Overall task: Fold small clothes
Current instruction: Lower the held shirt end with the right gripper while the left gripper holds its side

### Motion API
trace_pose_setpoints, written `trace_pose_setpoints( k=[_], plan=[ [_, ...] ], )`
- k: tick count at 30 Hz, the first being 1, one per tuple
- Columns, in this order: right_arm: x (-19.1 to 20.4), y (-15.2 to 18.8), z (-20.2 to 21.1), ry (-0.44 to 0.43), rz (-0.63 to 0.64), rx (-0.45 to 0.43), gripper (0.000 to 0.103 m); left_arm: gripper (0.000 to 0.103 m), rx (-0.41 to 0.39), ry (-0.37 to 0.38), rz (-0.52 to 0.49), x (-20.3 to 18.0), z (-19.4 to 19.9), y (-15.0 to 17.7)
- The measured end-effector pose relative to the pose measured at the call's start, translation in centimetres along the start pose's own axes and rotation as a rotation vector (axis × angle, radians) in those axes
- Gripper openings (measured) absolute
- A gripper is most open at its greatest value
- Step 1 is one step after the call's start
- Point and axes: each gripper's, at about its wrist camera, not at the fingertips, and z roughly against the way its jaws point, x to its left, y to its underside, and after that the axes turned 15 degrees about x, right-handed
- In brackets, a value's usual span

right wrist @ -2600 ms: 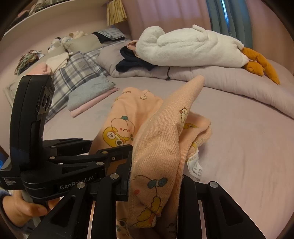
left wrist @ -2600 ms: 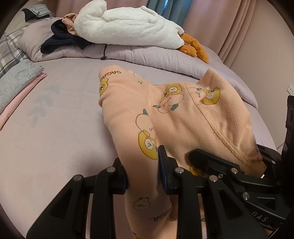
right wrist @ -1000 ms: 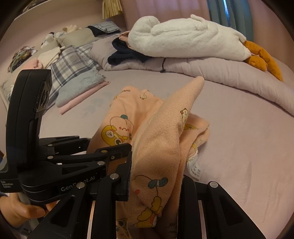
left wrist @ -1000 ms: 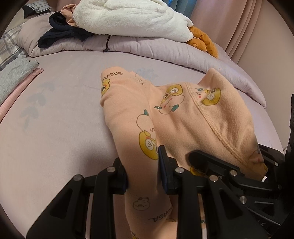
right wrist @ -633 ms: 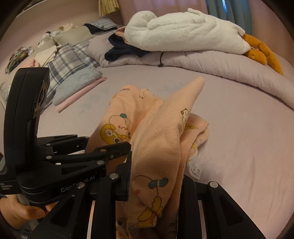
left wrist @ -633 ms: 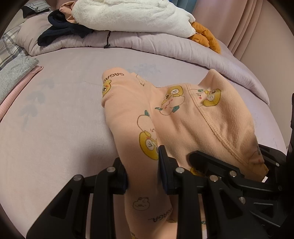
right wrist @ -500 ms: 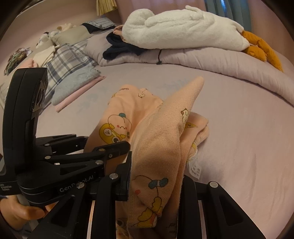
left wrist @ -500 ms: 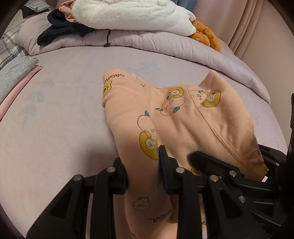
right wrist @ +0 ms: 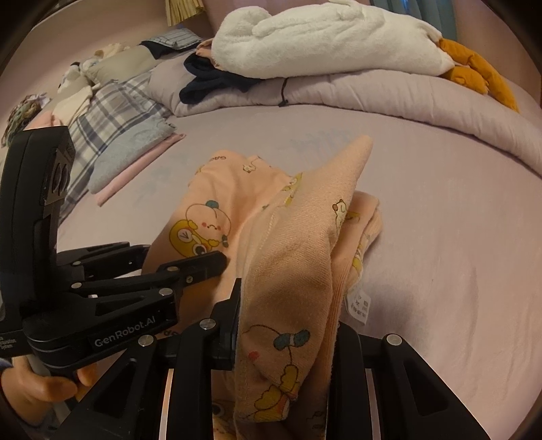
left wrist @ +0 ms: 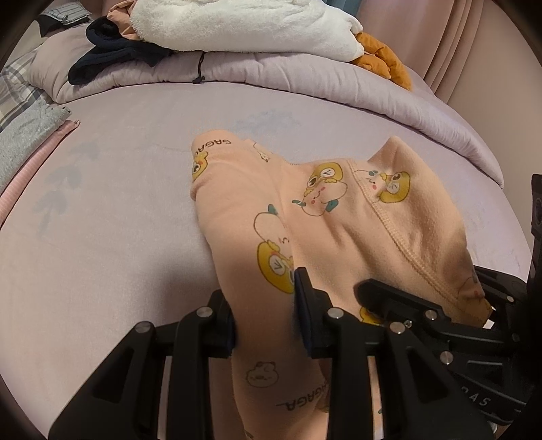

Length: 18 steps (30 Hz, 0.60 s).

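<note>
Bed sheet (left wrist: 111, 237) fills most of both views, lilac, bare around the work area. Rolled duvet (left wrist: 305, 78) runs across 12 o'clock with a white plush blanket (left wrist: 237, 23) on top, dark garment (left wrist: 111, 54) at 11, orange fabric (left wrist: 382, 57) at 1. Folded grey and pink stack (right wrist: 132, 159) sits at 10 in the right view, well apart from the work. Peach printed garment (left wrist: 288, 220) sits mid-bed at centre, far end on the sheet, near end lifted into both claws. Left gripper (left wrist: 264, 304) is closed down on one bunched edge, fabric filling the narrow gap between its fingers. Right gripper (right wrist: 288, 325) likewise clamped on a thick wad of the other edge, a fold peak (right wrist: 355, 149) standing up toward 12, care tag (right wrist: 359, 301) hanging at 3. Change over the last couple of seconds: grip and cloth shape unchanged in both views, but the duvet and pile have shifted up and back in frame, so both claws are carrying the garment together, slowly. My read: mid-fold carry, near edge being brought over the far half, release not yet due. Path toward 12 looks free; main risk is the two tools crowding each other, left sitting at 8–9 in the right view, almost touching the cloth bundle.
</note>
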Motion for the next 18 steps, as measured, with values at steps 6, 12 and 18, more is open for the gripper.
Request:
trace_pose_setpoints(
  k=[6,12,18],
  plan=[
    [-1.1,0.0,-0.4,-0.031,-0.041,0.026,0.027,0.032,0.006,-0.009,-0.002,0.0,-0.1,0.0],
    [-1.7,0.3,-0.6,-0.045,-0.073,0.040,0.030,0.034,0.010,-0.016,-0.002,0.2,-0.2,-0.1],
    [-2.0,0.4,-0.6,-0.060,-0.095,0.049,0.032,0.038,0.015,-0.025,0.001,0.2,-0.3,-0.2]
  ],
)
